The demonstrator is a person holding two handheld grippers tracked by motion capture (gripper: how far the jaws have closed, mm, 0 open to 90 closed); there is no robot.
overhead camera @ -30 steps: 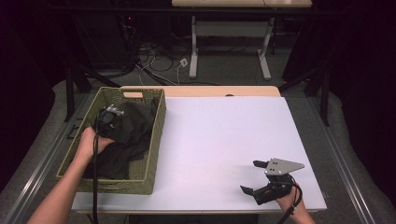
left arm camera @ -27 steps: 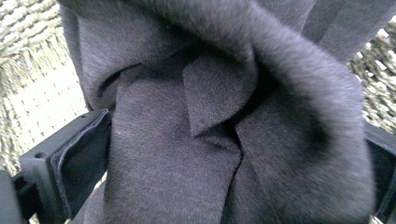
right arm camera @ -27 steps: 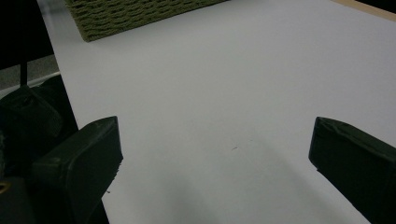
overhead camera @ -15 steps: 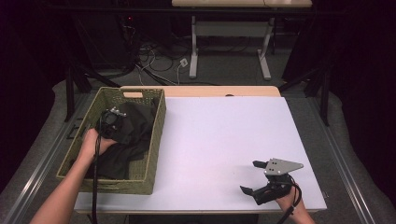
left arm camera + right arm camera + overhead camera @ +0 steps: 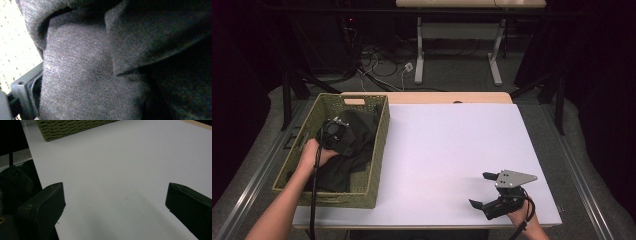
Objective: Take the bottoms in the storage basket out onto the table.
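Nearest, at the front right of the white table (image 5: 447, 150): right gripper (image 5: 484, 190) resting low, jaws spread wide, nothing between them. Same in the right gripper view, where right gripper (image 5: 113, 205) frames only bare tabletop, with a corner of the woven basket (image 5: 72, 127) far off at the top.

Farther in, at the table's left edge: olive woven basket (image 5: 379, 150) holding a heap of dark cloth (image 5: 344, 167), crumpled and spilling toward the basket's right wall. Left gripper (image 5: 334, 132) sunk into the upper part of that heap, left hand (image 5: 312, 152) just behind it. From the left gripper view, dark grey twill cloth (image 5: 100, 75) pressed right against the camera, a folded edge crossing the middle, one black jaw edge peeking at lower left beside the pale basket weave. Cannot tell whether the jaws are clamped on the fabric or merely buried in it; too much hidden by folds.

Probable step: getting a hold on the cloth inside the basket, ahead of lifting it out. Next move likely calls for a firm pinch on a fold, then a lift straight up, high enough to clear the basket's rim, then across to the open table, where the idle gripper could take a second corner.

Beyond the table: floor, cables and desk legs in shadow.
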